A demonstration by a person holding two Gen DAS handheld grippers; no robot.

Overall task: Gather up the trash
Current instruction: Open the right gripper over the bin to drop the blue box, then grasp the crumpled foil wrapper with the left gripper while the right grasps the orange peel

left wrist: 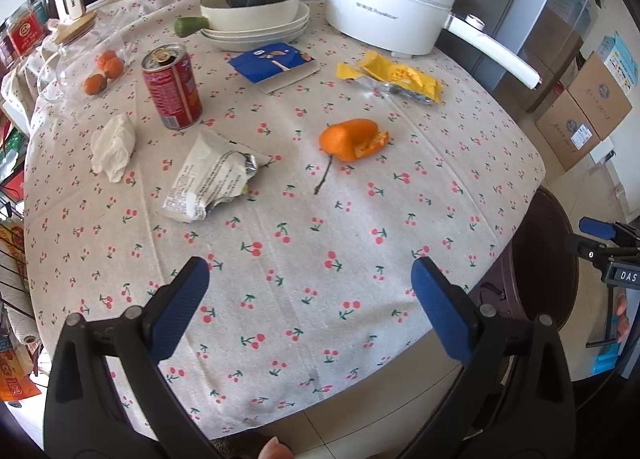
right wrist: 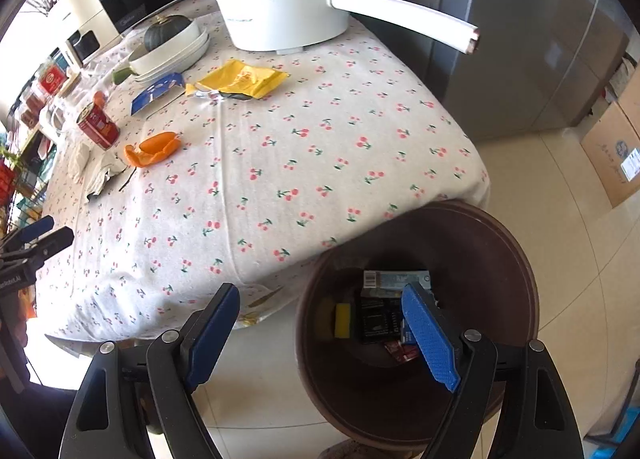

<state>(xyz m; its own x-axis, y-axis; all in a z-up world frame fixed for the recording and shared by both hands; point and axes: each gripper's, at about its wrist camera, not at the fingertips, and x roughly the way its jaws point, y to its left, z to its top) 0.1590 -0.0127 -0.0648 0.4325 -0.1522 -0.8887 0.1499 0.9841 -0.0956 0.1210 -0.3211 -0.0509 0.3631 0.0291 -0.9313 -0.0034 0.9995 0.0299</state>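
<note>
Three small oranges (left wrist: 105,71), one can (left wrist: 173,89)

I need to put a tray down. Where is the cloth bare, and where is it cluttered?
Bare: the near half of the tablecloth, below the orange peel, and the right corner. Crowded: around the red can, tissue and white wrapper.

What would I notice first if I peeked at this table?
Probably the bright orange peel in the middle of the cherry-print tablecloth, with a red drink can standing off to its left. At the far edge sits a big white electric pot, and beside the table a brown trash bin holds wrappers.
</note>
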